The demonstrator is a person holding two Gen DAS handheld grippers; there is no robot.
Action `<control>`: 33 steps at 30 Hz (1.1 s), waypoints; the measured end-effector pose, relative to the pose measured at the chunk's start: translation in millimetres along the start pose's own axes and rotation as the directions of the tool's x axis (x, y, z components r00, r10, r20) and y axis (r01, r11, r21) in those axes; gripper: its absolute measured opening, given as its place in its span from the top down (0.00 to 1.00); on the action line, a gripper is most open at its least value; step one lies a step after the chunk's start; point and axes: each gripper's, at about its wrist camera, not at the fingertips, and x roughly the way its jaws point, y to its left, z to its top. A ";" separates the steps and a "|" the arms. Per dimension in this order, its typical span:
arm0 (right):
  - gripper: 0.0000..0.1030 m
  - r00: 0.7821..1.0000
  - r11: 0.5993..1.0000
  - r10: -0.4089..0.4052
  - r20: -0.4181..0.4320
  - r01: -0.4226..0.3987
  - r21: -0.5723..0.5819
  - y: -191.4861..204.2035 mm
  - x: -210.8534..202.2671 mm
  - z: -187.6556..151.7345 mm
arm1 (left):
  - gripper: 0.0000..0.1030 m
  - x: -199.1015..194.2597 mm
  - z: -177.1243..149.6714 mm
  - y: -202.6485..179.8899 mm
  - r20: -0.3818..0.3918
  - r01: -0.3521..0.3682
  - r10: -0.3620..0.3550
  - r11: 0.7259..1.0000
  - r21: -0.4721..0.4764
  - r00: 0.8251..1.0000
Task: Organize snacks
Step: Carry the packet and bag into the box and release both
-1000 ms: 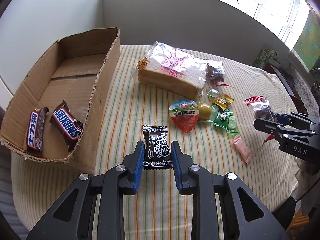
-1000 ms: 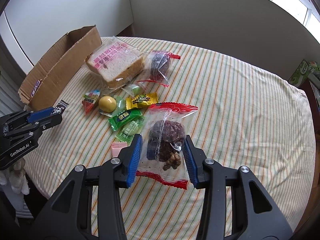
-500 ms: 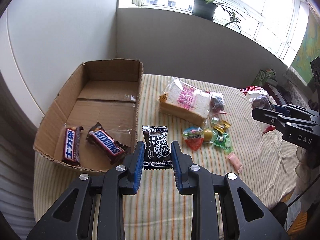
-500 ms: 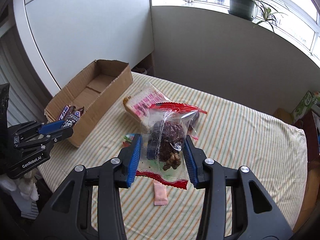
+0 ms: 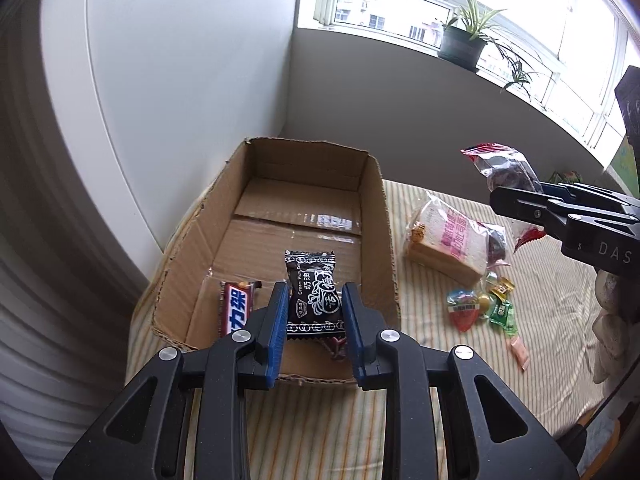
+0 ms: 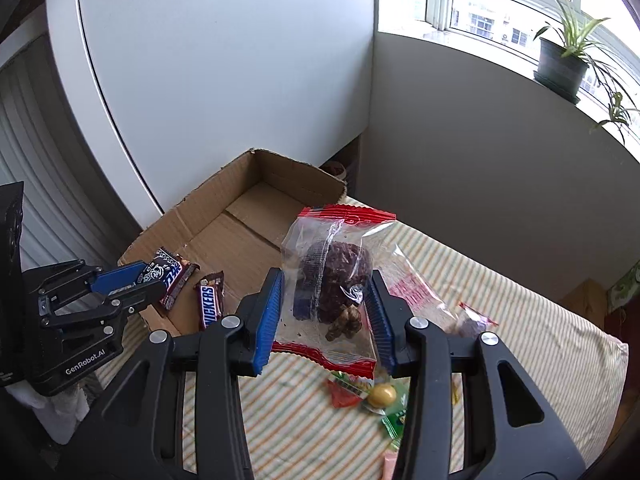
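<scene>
My left gripper (image 5: 314,300) is shut on a black candy packet (image 5: 314,294) and holds it in the air over the near end of the open cardboard box (image 5: 256,216). A Snickers bar (image 5: 236,312) lies in the box below it; two bars (image 6: 210,300) show in the right wrist view. My right gripper (image 6: 326,300) is shut on a clear red-edged bag of dark snacks (image 6: 334,276), held high above the striped table (image 6: 500,320), right of the box (image 6: 248,224). This gripper also shows in the left wrist view (image 5: 520,200).
A wrapped bread slice (image 5: 448,240), a heart-shaped jelly cup (image 5: 464,312), a yellow ball candy (image 6: 382,394) and several small wrapped candies (image 5: 502,312) lie on the table right of the box. White walls stand behind the box. A potted plant (image 6: 560,64) stands on the windowsill.
Both grippers rose from the table with their packets and moved left toward the box. The left one now hangs over the box's near end.
</scene>
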 end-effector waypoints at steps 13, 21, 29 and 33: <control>0.58 0.997 0.998 0.053 -0.061 -0.055 -0.040 34.7 71.9 30.0 | 0.75 26.1 8.7 28.5 -0.022 -0.005 0.004 0.999 -0.040 1.000; 0.27 0.997 0.998 0.056 -0.059 -0.058 -0.037 33.3 87.2 33.0 | 0.74 34.3 10.8 34.0 -0.042 0.002 -0.005 0.998 -0.063 0.999; 0.27 0.998 0.998 0.045 -0.037 -0.047 -0.031 28.2 69.1 30.4 | 0.69 28.0 8.2 30.0 -0.040 0.008 -0.011 0.998 -0.068 0.999; 0.27 0.999 0.999 0.040 -0.021 -0.040 -0.021 23.0 52.6 27.5 | 0.69 19.8 8.3 25.8 -0.029 0.015 -0.016 0.998 -0.062 0.999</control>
